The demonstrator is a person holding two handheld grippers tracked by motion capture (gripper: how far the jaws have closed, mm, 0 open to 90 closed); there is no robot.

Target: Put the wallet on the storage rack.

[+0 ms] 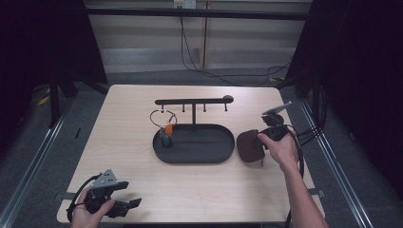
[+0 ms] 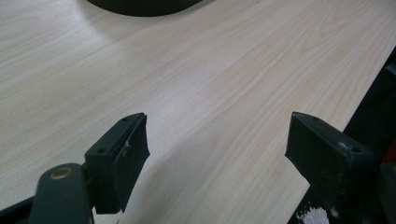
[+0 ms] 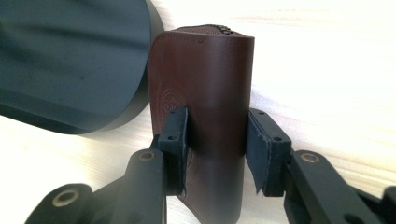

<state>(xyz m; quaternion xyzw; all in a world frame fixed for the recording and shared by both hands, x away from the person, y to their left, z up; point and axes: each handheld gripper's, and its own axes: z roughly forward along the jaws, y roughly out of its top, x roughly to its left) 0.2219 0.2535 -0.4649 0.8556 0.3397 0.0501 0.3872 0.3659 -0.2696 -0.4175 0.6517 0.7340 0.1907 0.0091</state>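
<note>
At the near left corner of the desk (image 1: 142, 190), the left gripper (image 1: 124, 203) lies idle in the person's hand, its jaws standing wide with nothing but bare wood between them; in the left gripper view the pads look flat, black and matte, bolted to dark metal links. Pale wood-grain laminate, smooth and light, runs across the whole top. Farther on at the right, the right gripper (image 1: 262, 149) has its jaws pressed on a brown wallet (image 1: 249, 146), which sits at the right end of the tray (image 1: 223, 151), just beside its rim. Seen in the right gripper view, the wallet (image 3: 205, 88) is smooth, slightly glossy leather with a stitched edge, a round embossed mark and a zip along its far edge, folded to a rounded spine. So the grasp looks done; I judge that carrying and placing it, likely into the tray, is left. That tray is a shallow black oval with a matte finish. Behind it rises a thin black rack (image 1: 192, 101) with pegs, keys (image 1: 165, 127) hanging from one.
</note>
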